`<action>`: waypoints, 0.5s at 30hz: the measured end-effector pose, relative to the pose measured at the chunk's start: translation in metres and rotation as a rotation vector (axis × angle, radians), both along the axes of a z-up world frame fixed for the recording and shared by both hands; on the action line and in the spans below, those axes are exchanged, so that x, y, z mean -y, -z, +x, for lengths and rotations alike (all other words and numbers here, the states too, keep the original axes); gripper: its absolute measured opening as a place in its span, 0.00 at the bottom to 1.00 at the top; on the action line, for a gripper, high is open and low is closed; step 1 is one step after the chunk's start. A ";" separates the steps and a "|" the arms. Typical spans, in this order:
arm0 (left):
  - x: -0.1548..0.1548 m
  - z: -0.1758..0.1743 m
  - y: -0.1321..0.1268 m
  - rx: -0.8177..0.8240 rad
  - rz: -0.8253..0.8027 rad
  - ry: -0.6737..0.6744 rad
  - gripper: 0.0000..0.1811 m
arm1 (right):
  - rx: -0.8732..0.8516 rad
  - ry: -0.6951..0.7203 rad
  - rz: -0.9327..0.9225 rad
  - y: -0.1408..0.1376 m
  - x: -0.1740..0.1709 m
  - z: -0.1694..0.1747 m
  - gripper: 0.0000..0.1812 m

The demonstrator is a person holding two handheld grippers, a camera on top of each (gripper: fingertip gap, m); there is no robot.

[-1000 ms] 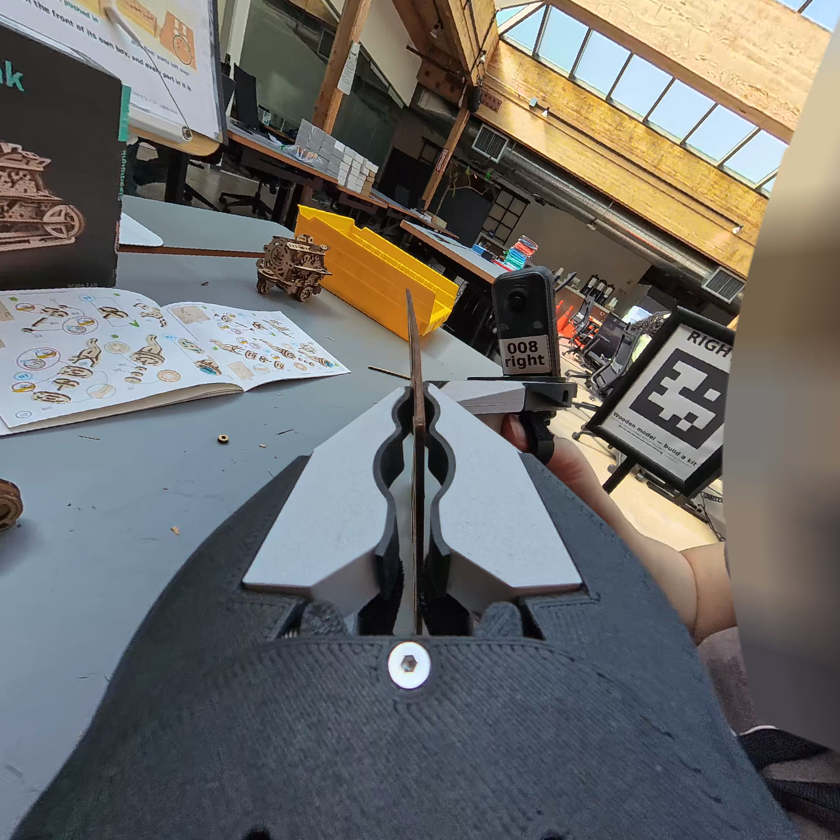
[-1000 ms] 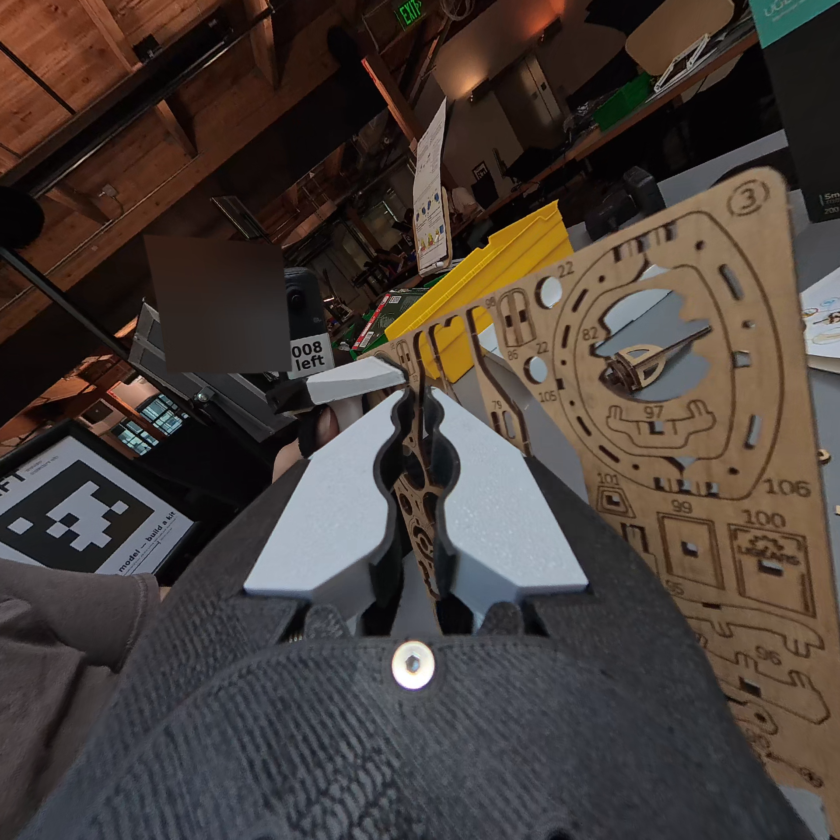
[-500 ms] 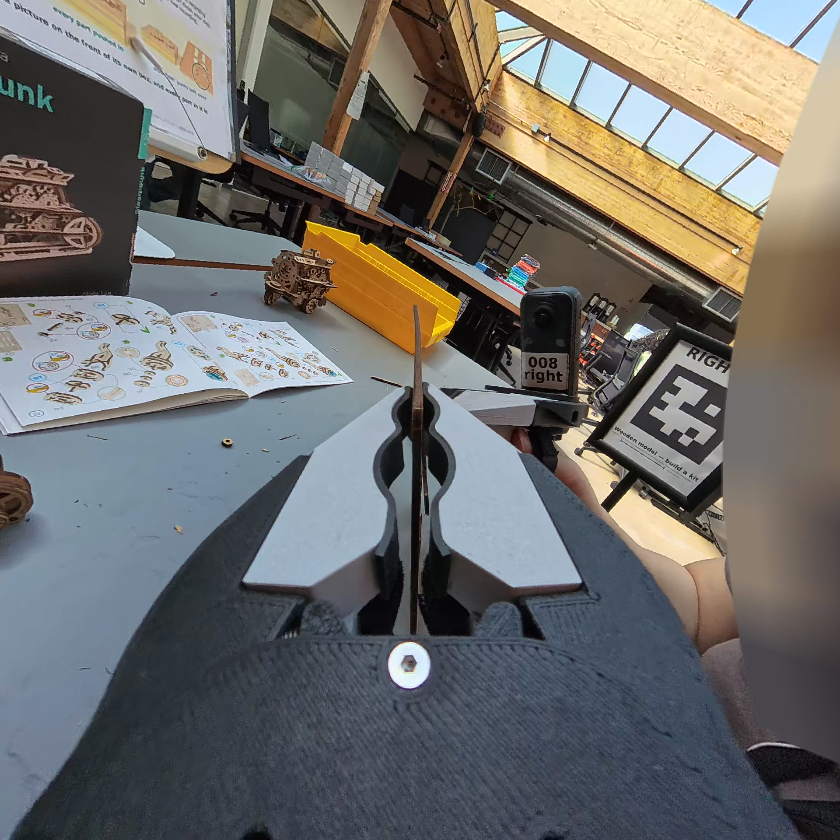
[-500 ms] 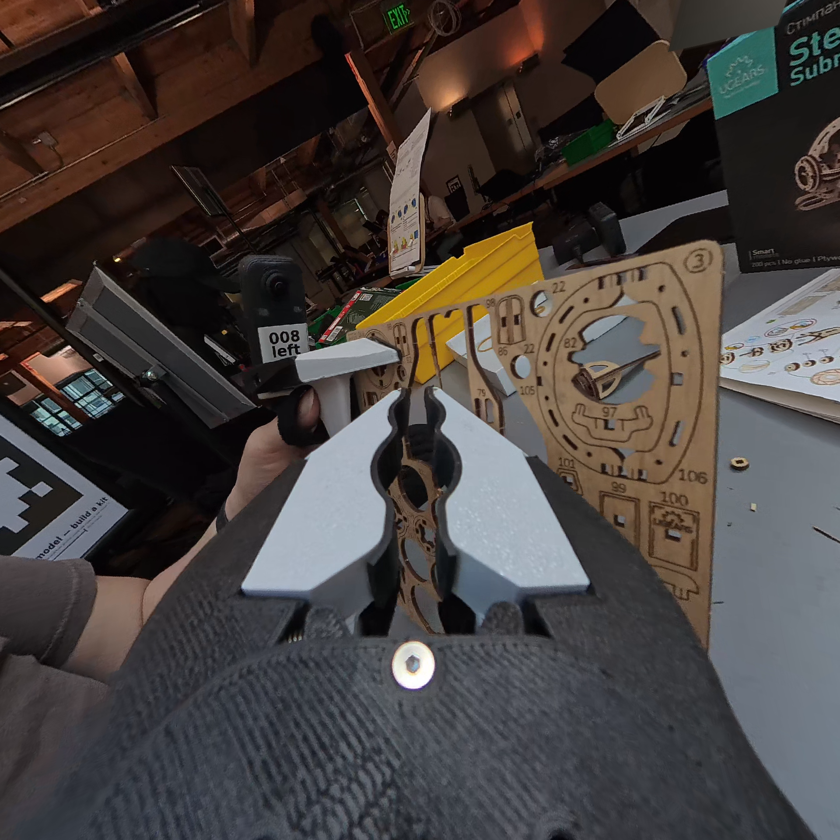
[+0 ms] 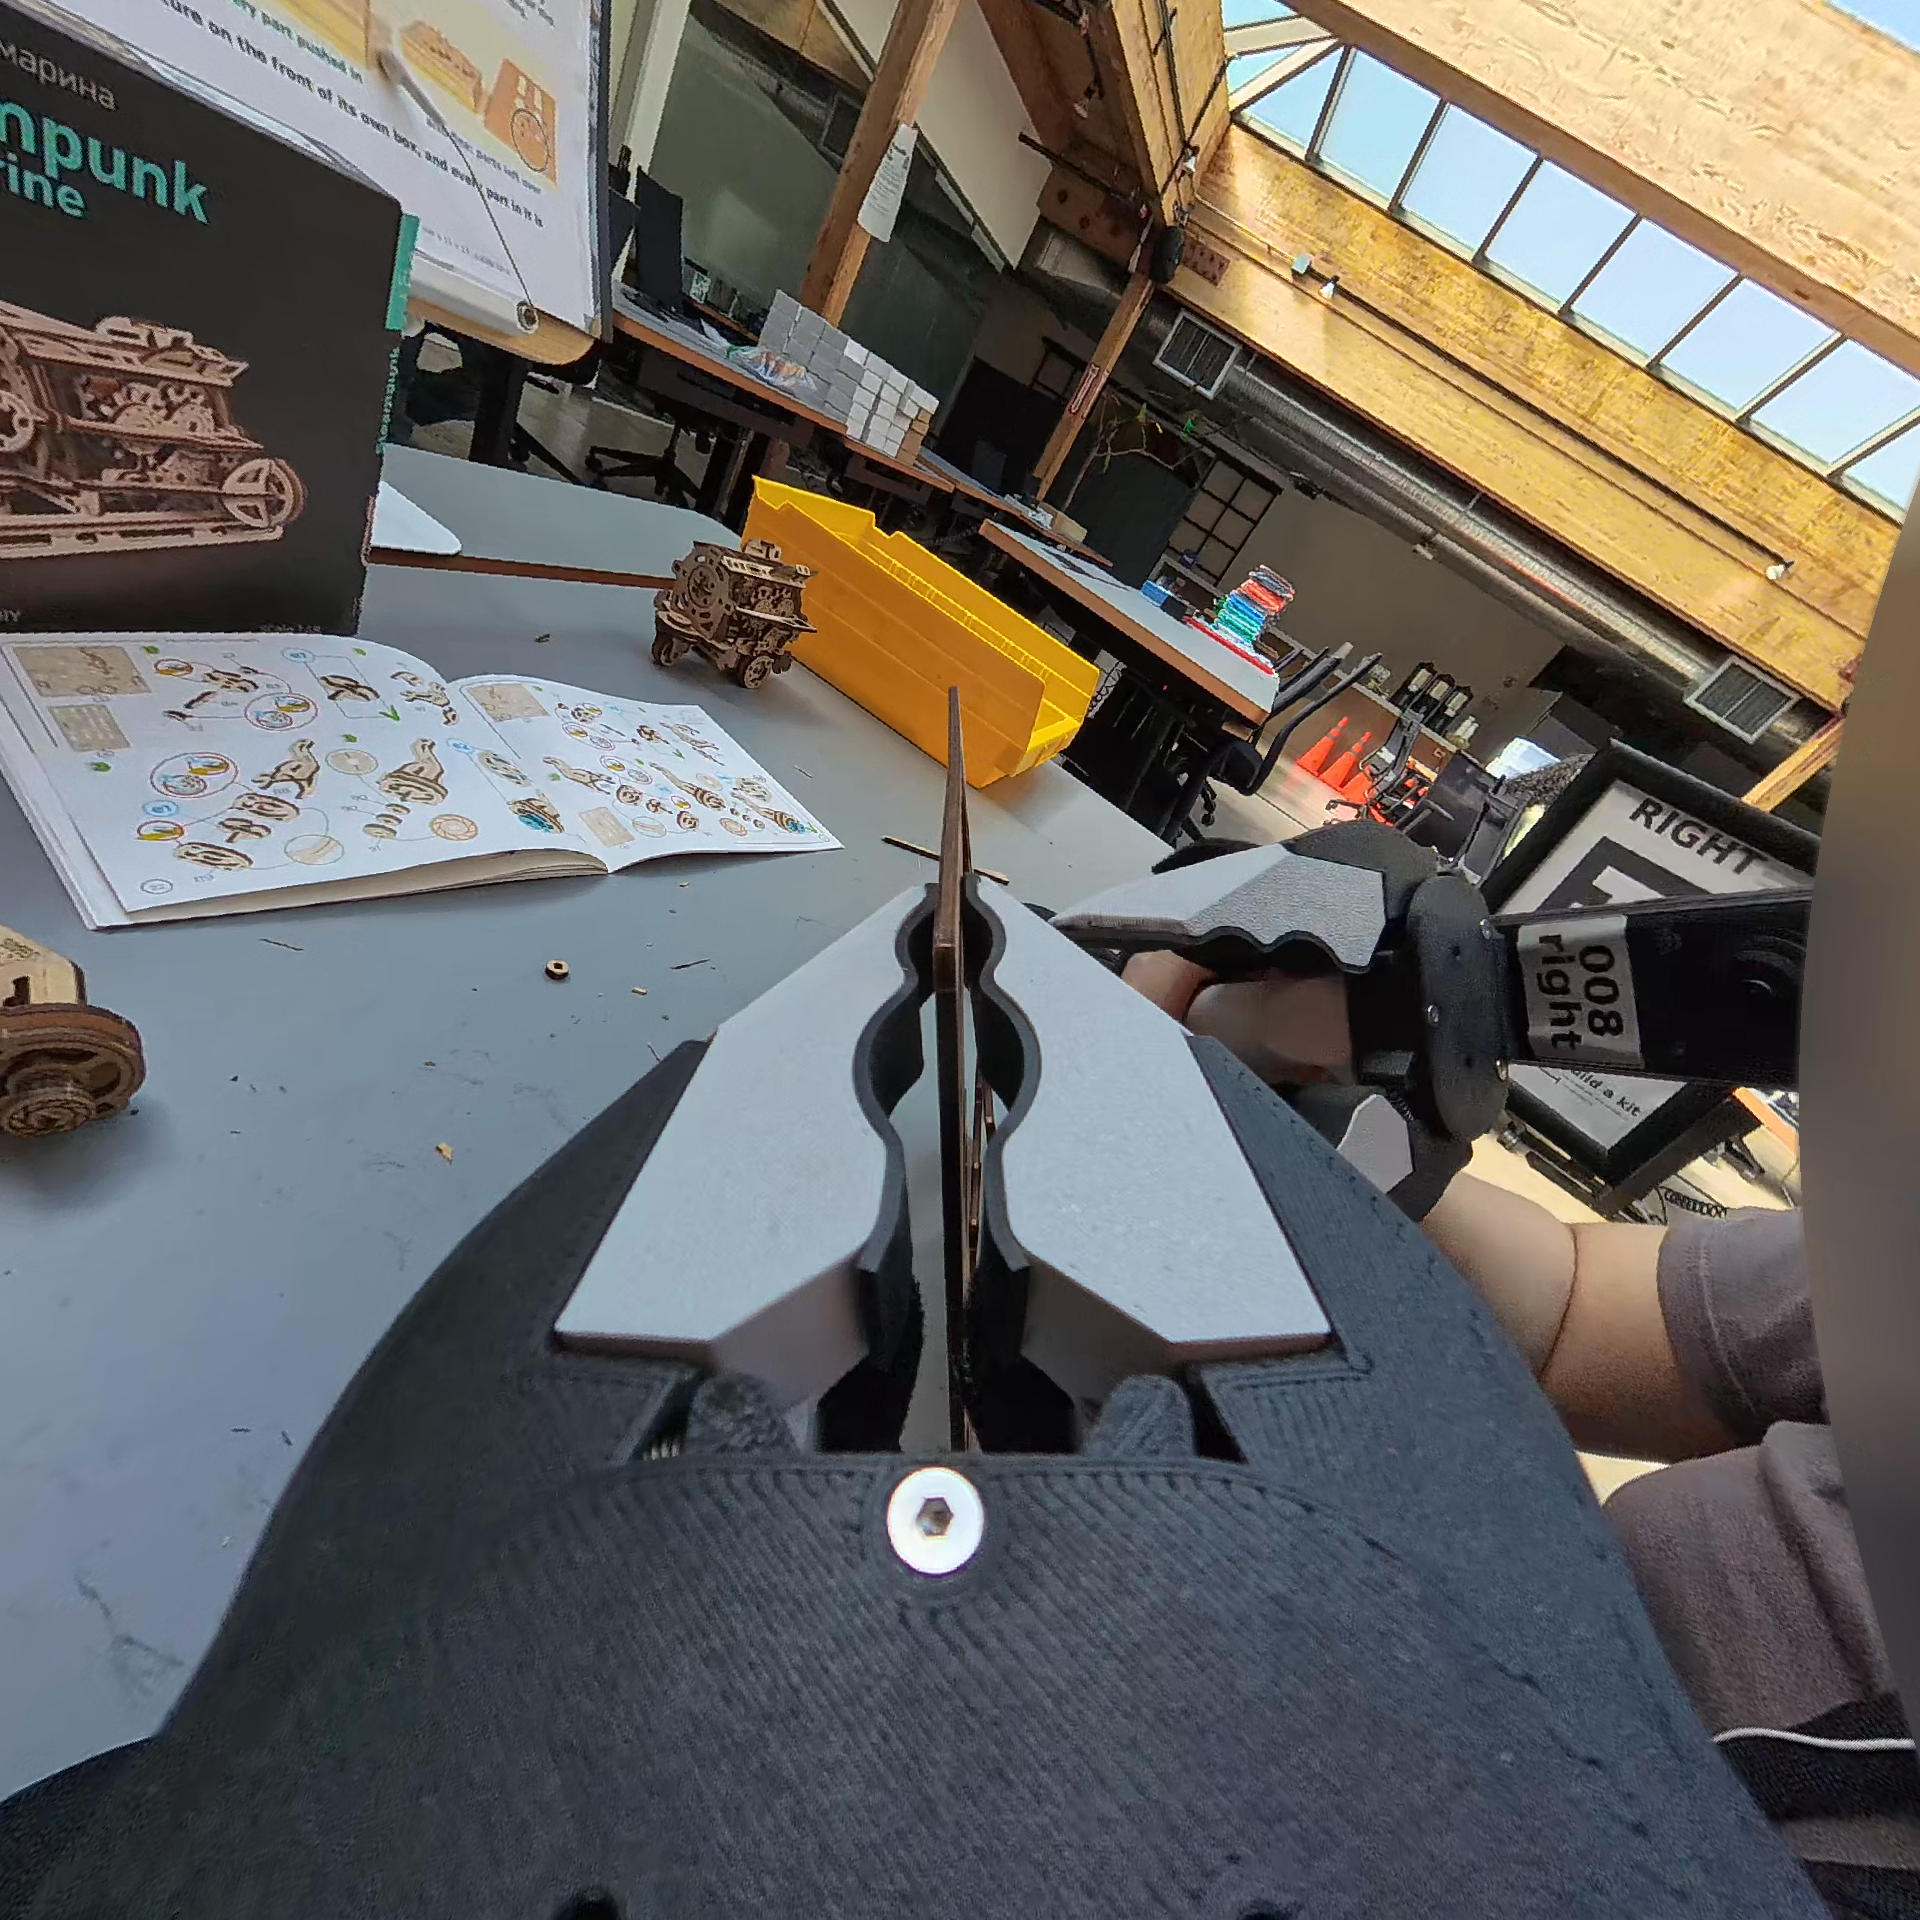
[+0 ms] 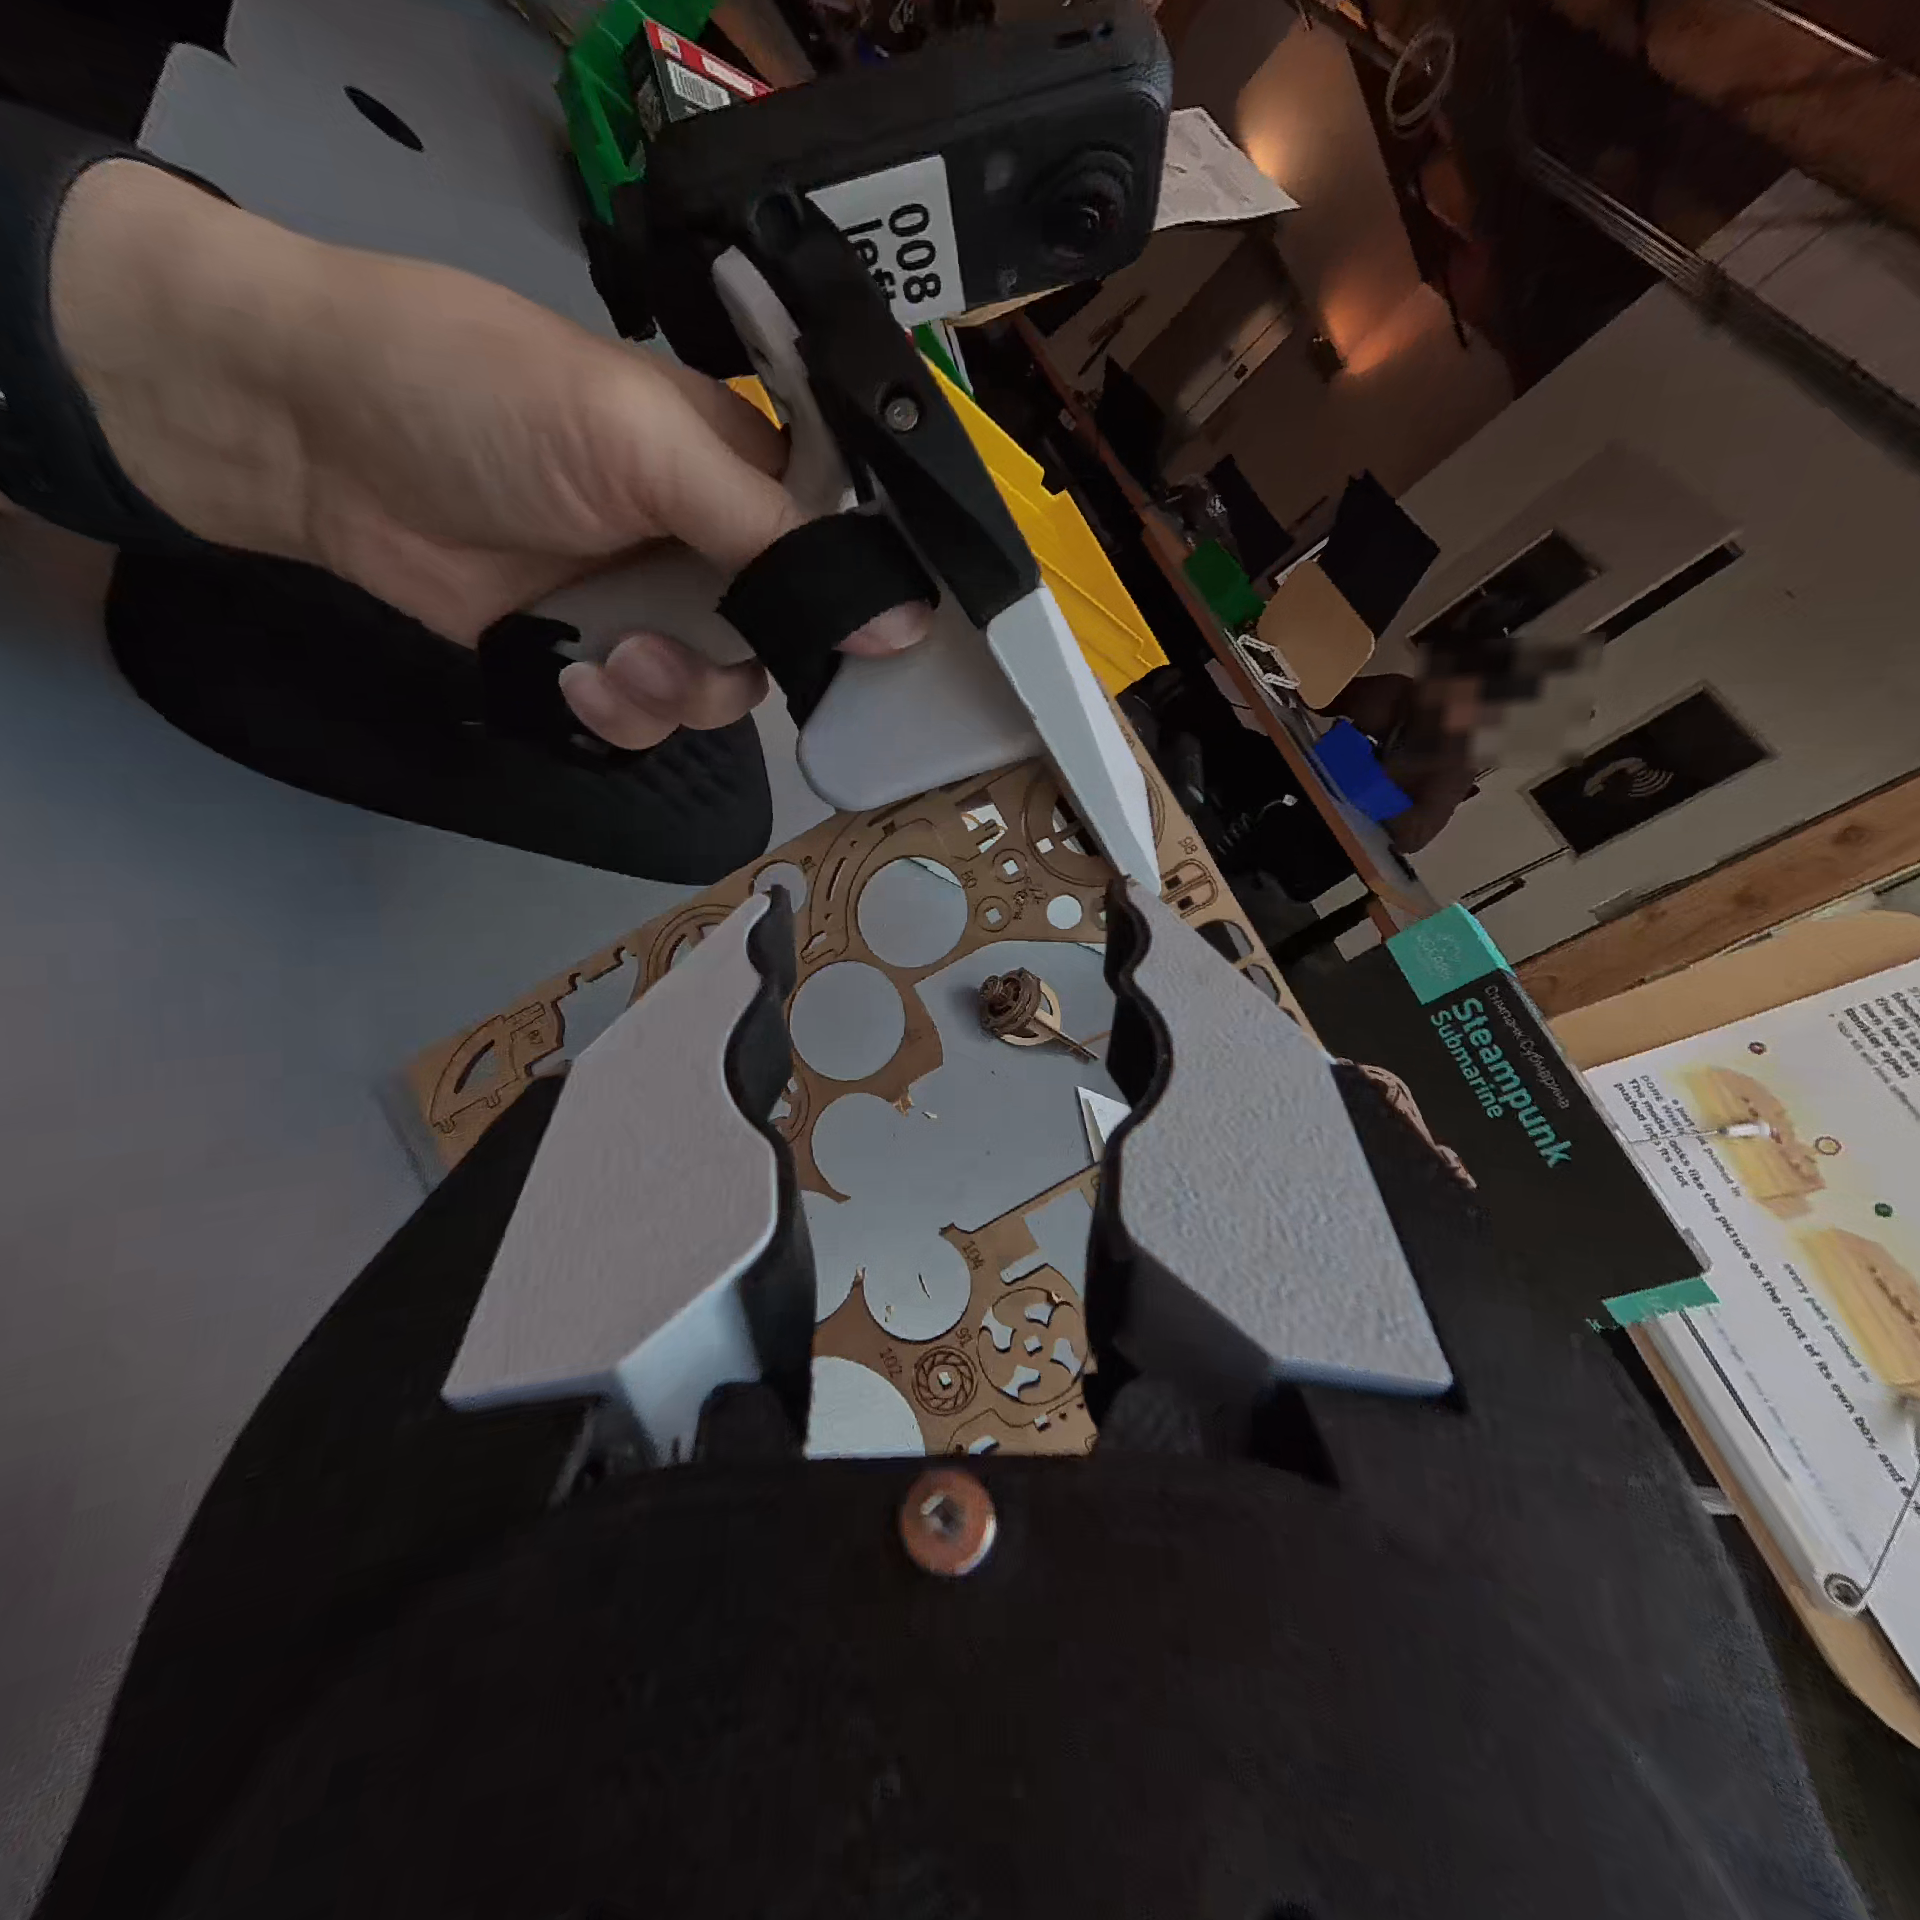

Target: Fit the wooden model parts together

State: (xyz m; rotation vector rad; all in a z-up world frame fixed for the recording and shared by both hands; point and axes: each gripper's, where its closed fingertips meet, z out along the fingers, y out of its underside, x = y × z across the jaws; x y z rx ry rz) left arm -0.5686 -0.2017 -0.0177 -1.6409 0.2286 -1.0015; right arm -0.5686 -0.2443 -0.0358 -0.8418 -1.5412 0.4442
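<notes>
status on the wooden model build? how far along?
Done: many pieces already punched out of the plywood sheet; small assemblies sit on the table. In hand: left gripper clamps the sheet's edge; right gripper is open, facing it. Left: no parts being fitted yet.

**Inspector:** State the surface.

**Assistant:** A flat grey table (image 5: 312,1195), scattered with wood crumbs and a small wooden ring (image 5: 558,969).

**Inspector:** Items resting on it?

**Assistant:** An open white instruction booklet (image 5: 395,769); behind it an upright dark kit box (image 5: 187,395). Near the far edge, a small brown assembled wooden model (image 5: 732,608) just beside a long yellow plastic bin (image 5: 914,644). A round wooden wheel assembly (image 5: 52,1049) at the left.
</notes>
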 end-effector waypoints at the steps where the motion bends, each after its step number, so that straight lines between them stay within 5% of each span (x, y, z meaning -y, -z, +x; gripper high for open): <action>1: 0.000 0.000 0.000 -0.001 0.000 -0.003 0.00 | 0.025 -0.017 0.010 0.001 0.003 -0.001 0.35; 15: -0.002 -0.001 0.003 -0.028 -0.003 -0.024 0.00 | 0.227 0.026 0.066 0.023 -0.008 -0.008 0.43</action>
